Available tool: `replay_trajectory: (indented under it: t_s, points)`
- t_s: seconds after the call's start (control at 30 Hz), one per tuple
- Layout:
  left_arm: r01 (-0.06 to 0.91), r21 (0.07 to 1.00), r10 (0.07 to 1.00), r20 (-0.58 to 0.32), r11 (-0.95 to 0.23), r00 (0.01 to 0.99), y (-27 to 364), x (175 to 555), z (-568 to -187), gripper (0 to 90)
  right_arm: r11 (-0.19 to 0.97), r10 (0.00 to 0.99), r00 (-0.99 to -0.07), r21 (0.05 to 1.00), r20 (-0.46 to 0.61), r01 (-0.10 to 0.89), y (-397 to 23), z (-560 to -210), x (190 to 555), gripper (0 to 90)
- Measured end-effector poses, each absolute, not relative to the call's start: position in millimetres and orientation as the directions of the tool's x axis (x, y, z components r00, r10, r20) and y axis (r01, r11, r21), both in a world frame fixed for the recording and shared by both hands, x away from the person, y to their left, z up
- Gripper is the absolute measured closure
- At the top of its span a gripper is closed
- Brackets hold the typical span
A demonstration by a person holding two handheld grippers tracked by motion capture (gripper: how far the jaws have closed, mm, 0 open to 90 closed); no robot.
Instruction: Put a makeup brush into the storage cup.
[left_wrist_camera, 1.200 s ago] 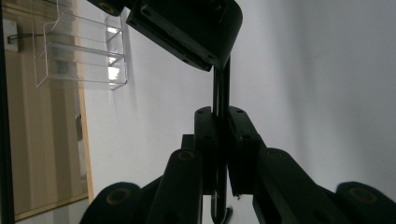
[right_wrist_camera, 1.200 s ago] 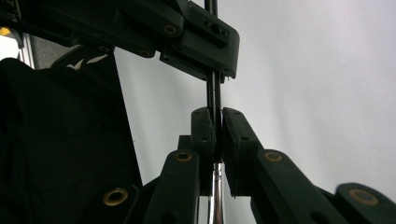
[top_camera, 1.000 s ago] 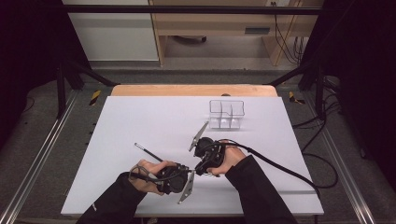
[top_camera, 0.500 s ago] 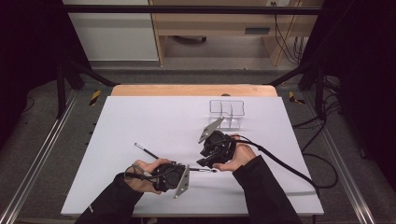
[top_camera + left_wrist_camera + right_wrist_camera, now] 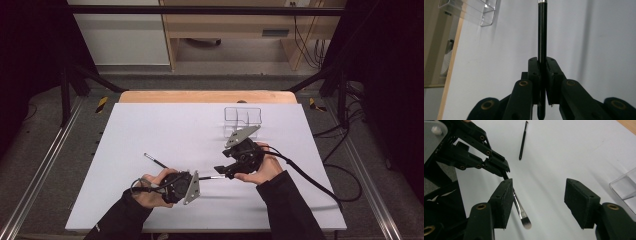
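A makeup brush (image 5: 520, 211) with a black handle (image 5: 542, 37), silver ferrule and pale bristle tip is held level above the white table (image 5: 150, 125). My left gripper (image 5: 542, 67) is shut on its handle, and also appears as the left gripper (image 5: 196, 178) and the left gripper (image 5: 499, 167). My right gripper (image 5: 539, 202) stands open and its jaws have just been opening. The brush's bristle end passes close by its left pad (image 5: 504, 200), free of the other pad. From above, the right gripper (image 5: 222, 171) faces the left one, with the brush (image 5: 212, 176) bridging them.
A second thin black brush (image 5: 156, 161) lies on the table to the left, also seen as the brush (image 5: 522, 141). A clear plastic organizer (image 5: 242, 117) stands at the back right. The right gripper's cable (image 5: 320, 185) trails off the table's right side.
The right gripper's jaws have opened off the brush's bristle end, and the right hand has drawn back to the right and up a little. The left gripper has kept still, holding the brush.
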State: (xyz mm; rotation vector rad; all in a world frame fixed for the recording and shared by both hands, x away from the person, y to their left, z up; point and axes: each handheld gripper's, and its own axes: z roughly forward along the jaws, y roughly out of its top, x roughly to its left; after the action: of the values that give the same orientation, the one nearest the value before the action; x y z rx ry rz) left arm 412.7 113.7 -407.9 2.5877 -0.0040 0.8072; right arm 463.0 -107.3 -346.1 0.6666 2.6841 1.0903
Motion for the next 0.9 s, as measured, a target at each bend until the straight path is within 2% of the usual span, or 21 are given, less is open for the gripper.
replay_trajectory:
  t_s: [0.37,0.63,0.9]
  points:
    - [-0.045,0.479,0.233,0.504,-0.877,0.831,124.5,416.5,-409.6,83.0,0.526,0.535,-0.845,0.784,-0.003,0.33,-124.1,-348.2,460.3,26.5]
    - [0.009,0.538,0.308,0.467,-0.843,0.829,130.6,419.4,-411.0,82.9,0.423,0.604,-0.797,0.846,0.003,0.324,-142.7,-349.1,456.4,21.5]
    - [0.06,0.592,0.373,0.423,-0.804,0.826,135.0,420.7,-413.4,82.9,0.372,0.644,-0.765,0.867,0.017,0.333,-152.8,-356.1,453.1,17.5]
